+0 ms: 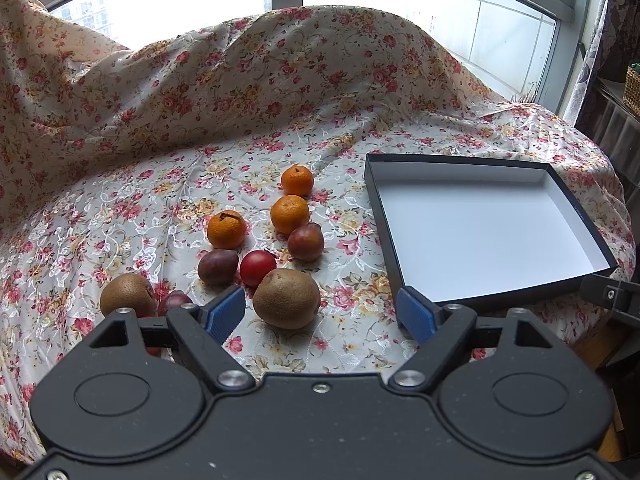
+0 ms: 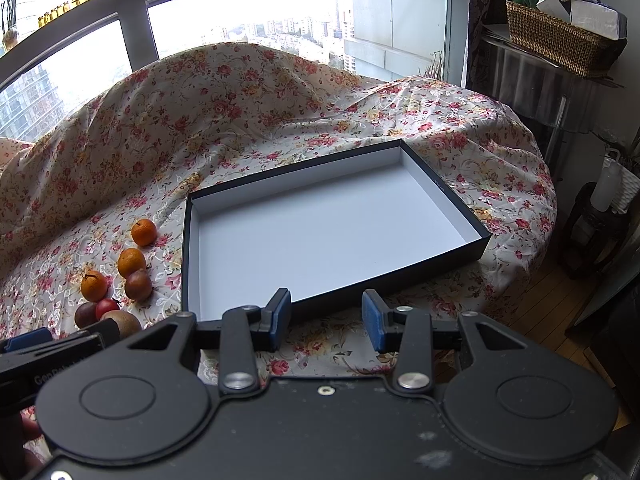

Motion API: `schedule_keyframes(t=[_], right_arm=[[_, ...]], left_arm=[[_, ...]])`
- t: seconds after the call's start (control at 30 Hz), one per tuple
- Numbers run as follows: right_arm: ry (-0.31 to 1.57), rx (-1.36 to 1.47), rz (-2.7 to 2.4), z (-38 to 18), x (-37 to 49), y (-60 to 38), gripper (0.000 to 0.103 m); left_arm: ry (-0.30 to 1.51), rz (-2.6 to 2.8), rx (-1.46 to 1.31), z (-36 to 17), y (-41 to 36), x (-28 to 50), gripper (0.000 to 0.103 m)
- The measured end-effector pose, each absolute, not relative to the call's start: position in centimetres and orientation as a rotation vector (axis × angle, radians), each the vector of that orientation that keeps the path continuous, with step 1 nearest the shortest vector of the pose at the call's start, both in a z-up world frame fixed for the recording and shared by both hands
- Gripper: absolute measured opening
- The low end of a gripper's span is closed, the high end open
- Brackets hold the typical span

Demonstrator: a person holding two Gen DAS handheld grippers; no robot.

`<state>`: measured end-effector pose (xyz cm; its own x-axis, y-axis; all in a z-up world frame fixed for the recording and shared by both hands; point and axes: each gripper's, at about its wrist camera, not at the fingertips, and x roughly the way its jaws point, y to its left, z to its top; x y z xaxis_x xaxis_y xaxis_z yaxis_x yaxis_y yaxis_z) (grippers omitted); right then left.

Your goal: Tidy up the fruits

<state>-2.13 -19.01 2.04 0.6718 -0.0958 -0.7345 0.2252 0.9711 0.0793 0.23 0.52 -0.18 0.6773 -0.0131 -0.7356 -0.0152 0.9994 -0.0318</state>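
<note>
Fruits lie on the floral cloth: three oranges [image 1: 296, 180] [image 1: 290, 213] [image 1: 226, 229], two dark plums [image 1: 305, 241] [image 1: 217, 267], a red tomato [image 1: 257, 268] and two brown kiwis [image 1: 286, 298] [image 1: 127, 295]. An empty dark box with a white inside [image 1: 488, 236] sits to their right. My left gripper [image 1: 322, 310] is open and empty, just in front of the nearer kiwi. My right gripper [image 2: 326, 316] is open and empty at the box's near edge [image 2: 332, 300]. The oranges [image 2: 143, 232] also show left of the box in the right wrist view.
The floral cloth [image 1: 180, 92] rises in a hump behind the fruits. A window lies beyond. A wicker basket [image 2: 560, 40] stands on a shelf at the right, with wooden floor [image 2: 552, 320] below the table edge. Another dark fruit [image 1: 173, 303] lies half hidden by my left finger.
</note>
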Motion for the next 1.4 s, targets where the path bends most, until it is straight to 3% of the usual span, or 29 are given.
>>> schedule_keyframes(t=[0.4,0.97,1.4], right_arm=[[0.816,0.168,-0.18,2.0,-2.2,-19.0,0.042],[0.88,0.17,-0.133,1.5,-0.4,-17.1,0.042],[0.94,-0.136,-0.043,0.7,1.6,-8.1,0.042]], left_arm=[[0.845,0.005,-0.044,-0.3,0.8,0.2,0.084],[1.075,0.077,-0.104,-3.2,5.0,1.6,0.084],[1.117,0.242,-0.167,-3.5,12.3,1.2,0.084]])
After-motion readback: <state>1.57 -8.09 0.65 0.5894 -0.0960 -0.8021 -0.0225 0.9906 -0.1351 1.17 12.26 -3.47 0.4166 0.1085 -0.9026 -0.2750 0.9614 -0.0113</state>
